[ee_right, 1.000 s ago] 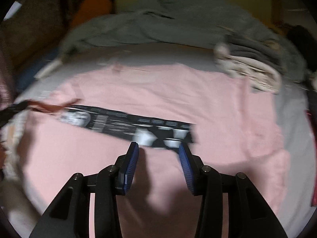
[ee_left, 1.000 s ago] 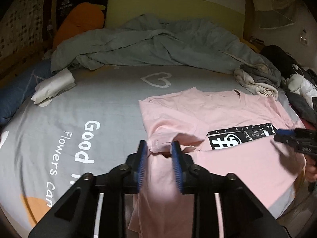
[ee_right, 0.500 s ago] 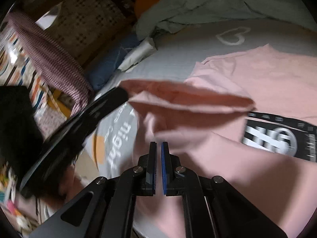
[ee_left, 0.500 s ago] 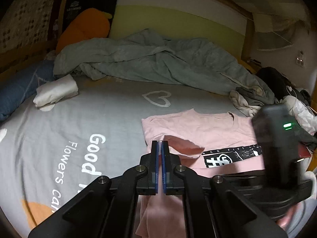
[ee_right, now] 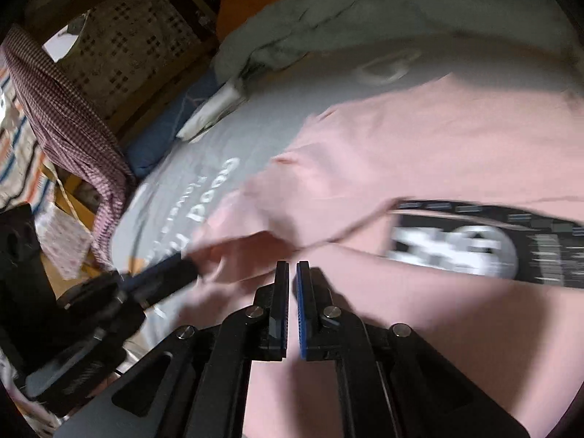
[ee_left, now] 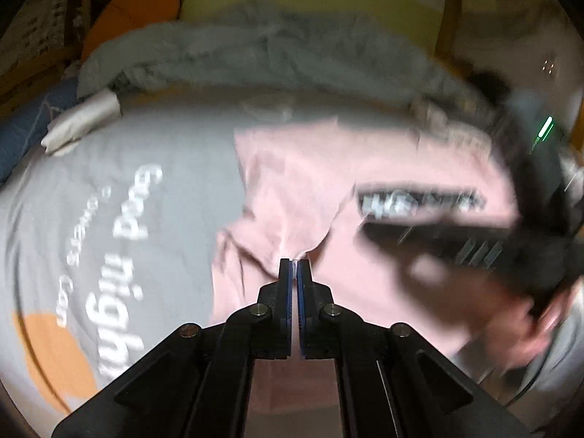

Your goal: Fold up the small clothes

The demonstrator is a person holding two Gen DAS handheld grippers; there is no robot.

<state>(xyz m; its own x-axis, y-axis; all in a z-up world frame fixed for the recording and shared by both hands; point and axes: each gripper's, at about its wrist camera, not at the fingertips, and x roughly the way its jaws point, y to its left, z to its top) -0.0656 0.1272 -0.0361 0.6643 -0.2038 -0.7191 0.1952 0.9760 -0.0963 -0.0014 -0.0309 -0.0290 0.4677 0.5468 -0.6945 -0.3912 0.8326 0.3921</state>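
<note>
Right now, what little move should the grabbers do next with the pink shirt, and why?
Probably carry the pinched sleeve edge inward across the pink shirt and lay it flat. The left gripper is shut on a bunched bit of cloth; the right gripper is shut too, though whether it holds cloth is unclear.

One pink T-shirt [ee_left: 383,168], one grey printed bedsheet [ee_left: 109,189], one rumpled grey duvet [ee_left: 255,51]. One folded white cloth [ee_left: 82,122], one orange cushion [ee_left: 138,11]. Two grippers: left [ee_left: 294,268], right [ee_right: 292,268].
</note>
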